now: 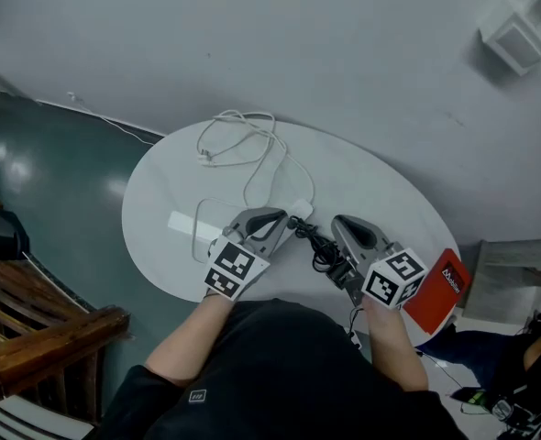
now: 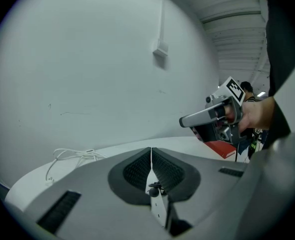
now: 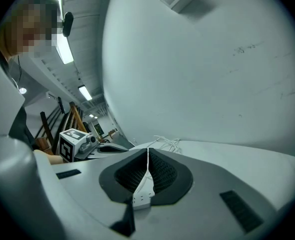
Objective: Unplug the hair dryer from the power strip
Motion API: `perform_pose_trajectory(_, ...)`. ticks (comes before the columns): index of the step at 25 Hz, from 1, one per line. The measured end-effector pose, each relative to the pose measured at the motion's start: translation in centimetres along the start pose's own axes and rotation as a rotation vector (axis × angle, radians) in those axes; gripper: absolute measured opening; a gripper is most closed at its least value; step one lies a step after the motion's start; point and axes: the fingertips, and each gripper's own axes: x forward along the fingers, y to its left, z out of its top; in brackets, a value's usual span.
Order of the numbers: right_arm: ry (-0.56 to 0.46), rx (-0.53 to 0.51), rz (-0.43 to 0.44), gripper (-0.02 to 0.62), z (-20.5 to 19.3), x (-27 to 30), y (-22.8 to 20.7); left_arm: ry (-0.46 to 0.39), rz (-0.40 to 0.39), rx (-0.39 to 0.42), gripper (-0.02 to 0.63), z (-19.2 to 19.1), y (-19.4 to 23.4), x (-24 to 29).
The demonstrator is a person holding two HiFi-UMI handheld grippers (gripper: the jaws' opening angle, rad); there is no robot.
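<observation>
The white power strip [image 1: 299,210] lies on the round white table [image 1: 160,209], and a black plug with a coiled black cord [image 1: 322,248] sits at its near end. No hair dryer body shows in any view. My left gripper [image 1: 285,221] hovers shut just left of the strip, with nothing between its jaws. My right gripper [image 1: 338,222] is shut and empty, just right of the black cord. In the left gripper view the shut left gripper [image 2: 151,149] frames the strip and black plug [image 2: 155,187] below. Under the shut right gripper [image 3: 148,150] in its own view lies the power strip [image 3: 143,190].
The strip's white cable [image 1: 243,140] lies in loops at the table's far side. A red box [image 1: 443,292] sits at the table's right edge. A wooden bench [image 1: 32,328] stands at the left, on the floor. The wall rises close behind the table.
</observation>
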Motion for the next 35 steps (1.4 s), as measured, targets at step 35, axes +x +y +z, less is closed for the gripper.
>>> perform_pose_trajectory(35,0.14,0.016,-0.014,0.037,-2.2,3.6,-1.6,0.199,-0.119,-0.065,0.017,-12.1,0.1,5.0)
